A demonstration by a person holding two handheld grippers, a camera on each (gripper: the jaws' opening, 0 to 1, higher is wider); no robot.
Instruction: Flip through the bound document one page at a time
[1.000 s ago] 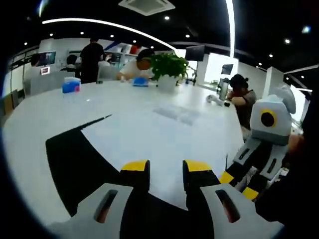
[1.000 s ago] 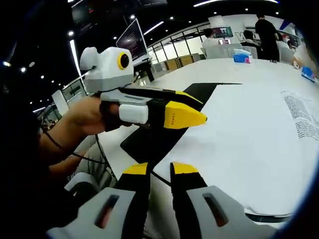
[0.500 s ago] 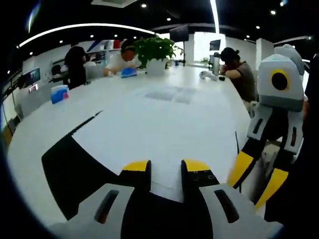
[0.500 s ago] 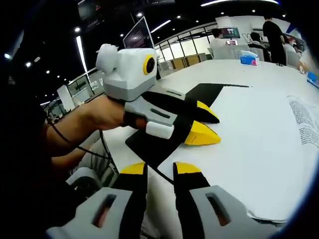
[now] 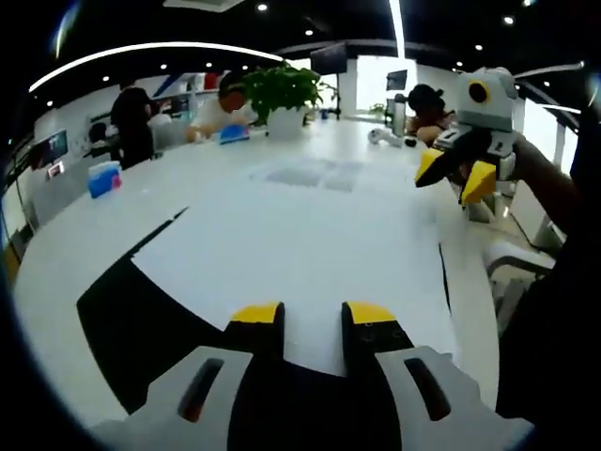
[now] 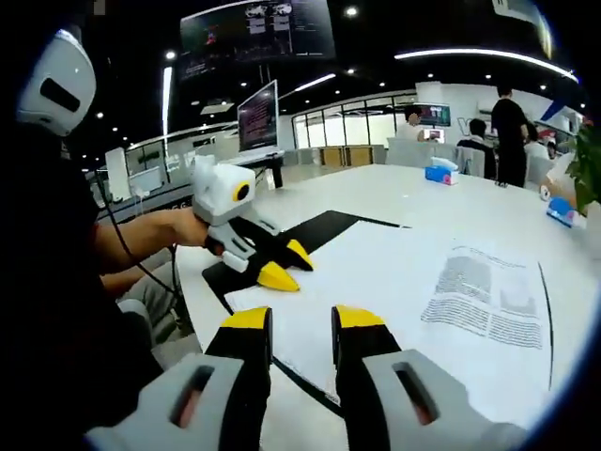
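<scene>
The bound document (image 6: 441, 291) lies open and flat on the white counter (image 5: 235, 178), a smooth white page spread over a matte black cover (image 5: 122, 319) that juts out at one side in a sharp point. In the right gripper view a block of grey printed text (image 6: 488, 296) sits on the far page; the print is too small to read. A thin dark line runs along the page edge nearest that text.

The left gripper (image 5: 313, 315), grey plastic with yellow tips, stands low at the black cover's near edge, its jaws narrowly parted and holding nothing. In the right gripper view its yellow tips rest at the corner where page meets cover, a hand (image 6: 178, 228) gripping it.

The right gripper (image 6: 300, 319) has the same narrow gap between its jaws, empty, above the near page edge. In the left gripper view it hangs well above the far side of the counter.

A leafy potted plant (image 5: 282, 94) in a white pot and a blue box (image 5: 103, 178) stand further back; seated people beyond are blurred.
</scene>
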